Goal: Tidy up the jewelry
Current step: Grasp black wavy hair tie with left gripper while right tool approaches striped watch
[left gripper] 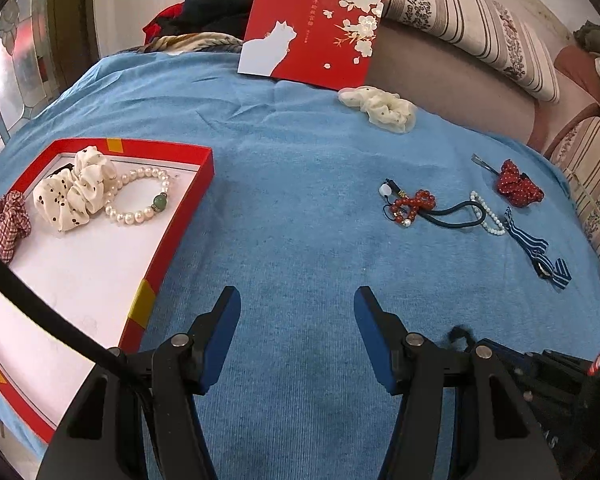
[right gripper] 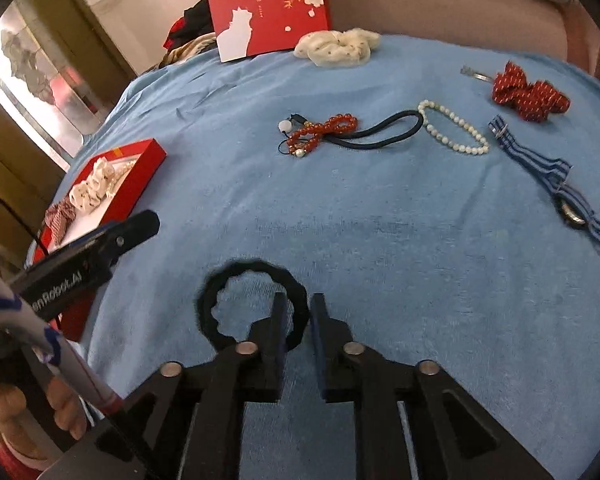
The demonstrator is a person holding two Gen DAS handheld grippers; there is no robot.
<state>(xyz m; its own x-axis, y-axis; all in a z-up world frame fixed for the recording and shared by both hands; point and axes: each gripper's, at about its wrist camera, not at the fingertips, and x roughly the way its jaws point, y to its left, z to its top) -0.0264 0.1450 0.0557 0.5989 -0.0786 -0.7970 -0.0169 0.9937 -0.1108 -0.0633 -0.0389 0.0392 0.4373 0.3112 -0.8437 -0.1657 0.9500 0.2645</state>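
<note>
Left wrist view: the left gripper (left gripper: 297, 300), jaws wide apart and empty, hovers over the blue cloth (left gripper: 300, 200); at nine o'clock the red shallow box (left gripper: 172, 216) holds a pearl bracelet (left gripper: 138, 196). Right wrist view: the right gripper (right gripper: 298, 308), jaws narrowed onto the wavy black hair tie (right gripper: 220, 280); "Robot.AI" is legible at eight o'clock; a red bead bracelet (right gripper: 324, 128) lies at twelve.

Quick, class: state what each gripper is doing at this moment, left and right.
Left gripper: open, holding nothing.
Right gripper: nearly shut on the black hair tie.
</note>
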